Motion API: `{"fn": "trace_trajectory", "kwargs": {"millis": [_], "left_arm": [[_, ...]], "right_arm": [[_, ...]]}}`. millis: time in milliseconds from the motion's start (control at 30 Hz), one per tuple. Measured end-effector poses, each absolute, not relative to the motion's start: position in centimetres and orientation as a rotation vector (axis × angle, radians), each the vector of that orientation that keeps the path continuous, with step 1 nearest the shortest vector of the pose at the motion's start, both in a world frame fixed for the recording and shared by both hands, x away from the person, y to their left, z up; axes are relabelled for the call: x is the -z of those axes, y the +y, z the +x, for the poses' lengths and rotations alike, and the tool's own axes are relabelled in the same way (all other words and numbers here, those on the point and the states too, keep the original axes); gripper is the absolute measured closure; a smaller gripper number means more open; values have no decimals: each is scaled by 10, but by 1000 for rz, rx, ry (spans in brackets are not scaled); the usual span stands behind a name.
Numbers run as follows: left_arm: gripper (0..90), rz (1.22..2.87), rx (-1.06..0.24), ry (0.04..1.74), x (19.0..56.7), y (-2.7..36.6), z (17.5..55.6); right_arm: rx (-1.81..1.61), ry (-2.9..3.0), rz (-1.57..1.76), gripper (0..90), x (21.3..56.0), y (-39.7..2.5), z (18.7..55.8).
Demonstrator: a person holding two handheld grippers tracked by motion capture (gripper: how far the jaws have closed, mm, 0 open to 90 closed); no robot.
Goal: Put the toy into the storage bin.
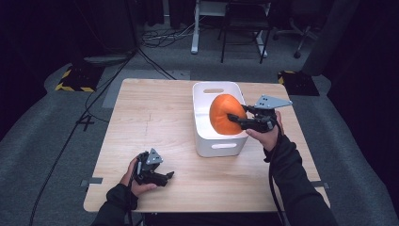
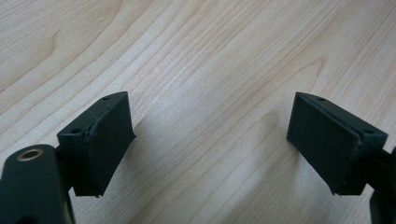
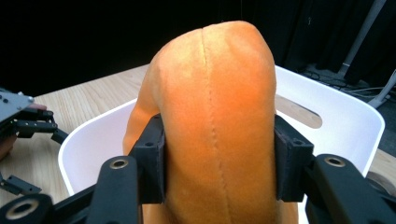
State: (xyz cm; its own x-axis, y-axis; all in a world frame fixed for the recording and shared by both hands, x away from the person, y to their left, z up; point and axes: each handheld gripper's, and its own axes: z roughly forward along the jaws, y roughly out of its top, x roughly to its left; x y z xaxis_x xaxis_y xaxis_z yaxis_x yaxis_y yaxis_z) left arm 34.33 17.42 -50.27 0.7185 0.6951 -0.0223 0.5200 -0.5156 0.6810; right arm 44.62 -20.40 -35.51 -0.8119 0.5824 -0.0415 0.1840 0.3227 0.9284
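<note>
Fingers, right gripper [image 3: 219, 163]: clenched on the orange plush pumpkin [image 3: 215, 121], one pad [image 3: 152, 161] pressing each flank, the seam running between them.
Fingers, left gripper [image 2: 210, 144]: released, spread wide apart, nothing between the pads [image 2: 100, 144].
Pumpkin position: held over the open top of the white bin [image 1: 203, 136], its lower part inside the rim; whether it touches the floor of the bin cannot be told.
Bin position: upright on the desk [image 1: 141, 122], right of centre.
Left gripper position: low over bare wood near the front edge, well apart from the bin.
Right hand [image 1: 266, 134]: beside the bin's right wall.
</note>
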Motion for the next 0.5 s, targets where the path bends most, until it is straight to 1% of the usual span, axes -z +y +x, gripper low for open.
{"fn": "trace_trajectory", "kwargs": {"millis": [500], "left_arm": [[146, 2240, -327, 916, 502, 174, 343]], "right_arm": [[-1358, 2337, 677, 452, 361, -194, 452]]}}
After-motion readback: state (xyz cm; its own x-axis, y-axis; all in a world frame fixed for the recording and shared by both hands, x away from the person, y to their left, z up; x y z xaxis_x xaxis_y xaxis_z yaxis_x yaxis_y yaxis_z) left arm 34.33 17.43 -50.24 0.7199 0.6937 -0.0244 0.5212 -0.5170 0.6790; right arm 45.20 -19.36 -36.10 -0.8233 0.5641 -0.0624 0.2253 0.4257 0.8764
